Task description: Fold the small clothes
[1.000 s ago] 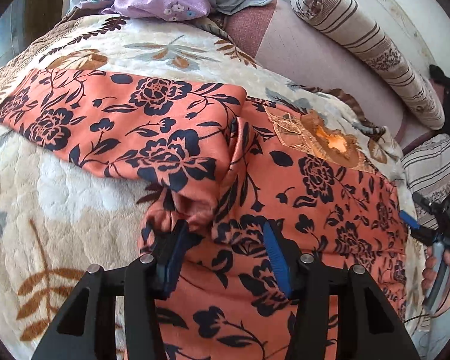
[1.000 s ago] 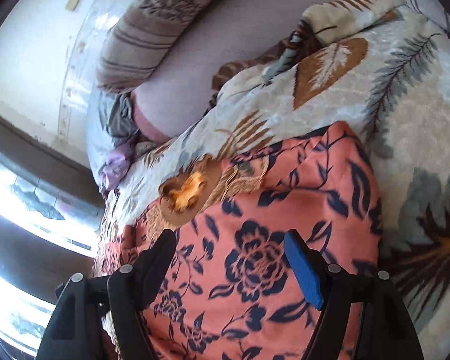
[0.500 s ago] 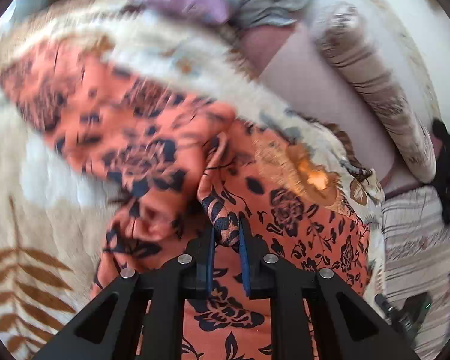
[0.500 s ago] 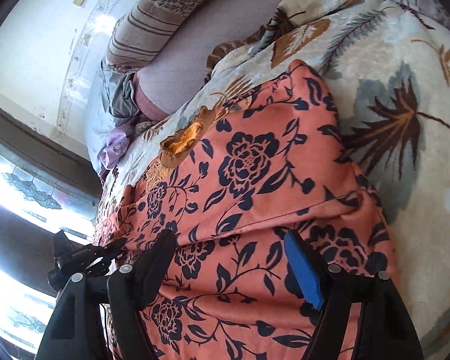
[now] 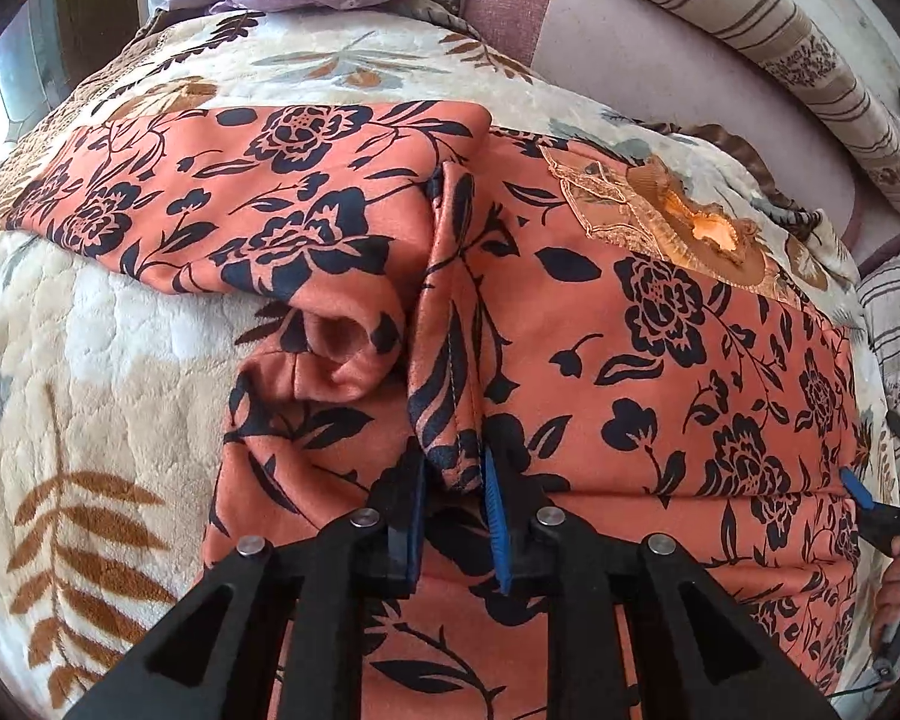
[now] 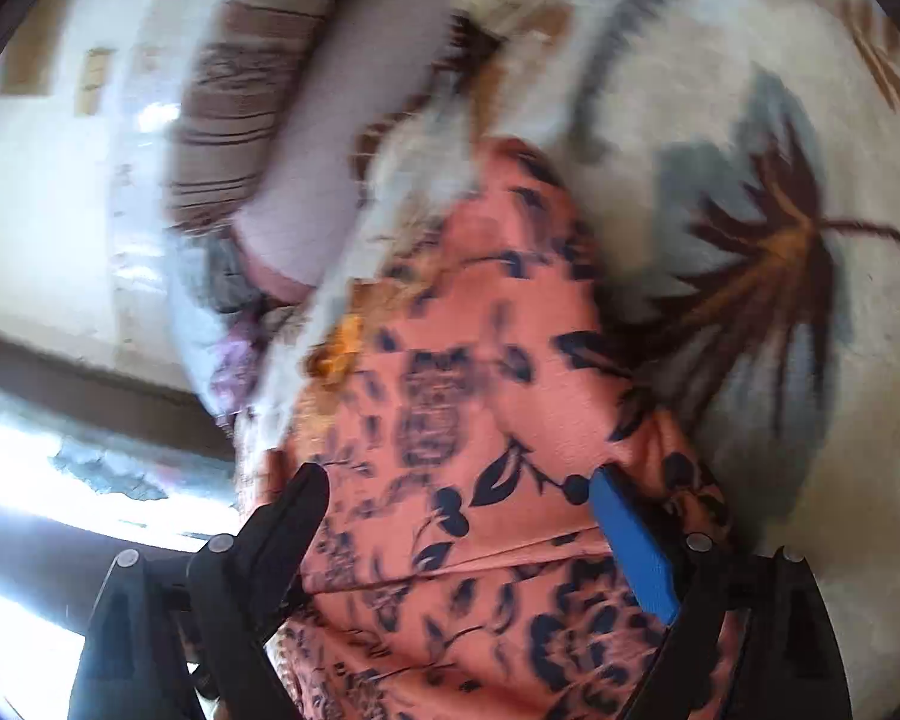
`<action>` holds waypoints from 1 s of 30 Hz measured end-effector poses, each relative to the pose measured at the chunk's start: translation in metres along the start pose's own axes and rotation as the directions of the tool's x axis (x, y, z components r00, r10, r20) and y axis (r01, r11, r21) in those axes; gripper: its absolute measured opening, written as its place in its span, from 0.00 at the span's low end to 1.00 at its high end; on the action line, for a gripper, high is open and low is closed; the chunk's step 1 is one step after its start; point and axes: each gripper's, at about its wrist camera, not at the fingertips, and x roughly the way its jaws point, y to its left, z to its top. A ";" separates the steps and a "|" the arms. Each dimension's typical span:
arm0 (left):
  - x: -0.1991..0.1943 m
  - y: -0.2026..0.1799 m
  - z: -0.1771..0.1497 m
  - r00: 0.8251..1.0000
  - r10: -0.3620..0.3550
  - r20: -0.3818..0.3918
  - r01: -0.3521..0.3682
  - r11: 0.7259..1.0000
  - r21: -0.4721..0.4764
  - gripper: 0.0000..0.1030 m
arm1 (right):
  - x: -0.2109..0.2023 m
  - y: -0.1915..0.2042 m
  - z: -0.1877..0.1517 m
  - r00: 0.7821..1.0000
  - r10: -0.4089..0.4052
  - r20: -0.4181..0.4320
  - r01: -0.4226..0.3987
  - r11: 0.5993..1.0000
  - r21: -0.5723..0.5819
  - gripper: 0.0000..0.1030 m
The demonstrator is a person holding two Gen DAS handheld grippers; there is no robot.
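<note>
Garment (image 5: 660, 360): orange floral, spread on quilted blanket (image 5: 90, 396). Soft, light, drapey; expect slip and bunching. Your left gripper (image 5: 453, 480) clenched on raised seam ridge. Your right gripper (image 6: 456, 516) splayed wide over cloth edge, grasping nothing. Take hems, not mid-panel.

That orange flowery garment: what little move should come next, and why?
Probably lift the pinched fold across to the right. The left gripper is shut on a ridge of the garment, while the right gripper hangs open over it, gripping nothing; the sleeve lies spread on the blanket.
</note>
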 end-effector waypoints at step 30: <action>-0.027 0.002 -0.014 0.990 -0.125 0.068 0.122 0.991 0.054 0.56 | 0.120 0.075 0.045 0.995 -0.077 -0.056 0.068 0.986 -0.153 0.88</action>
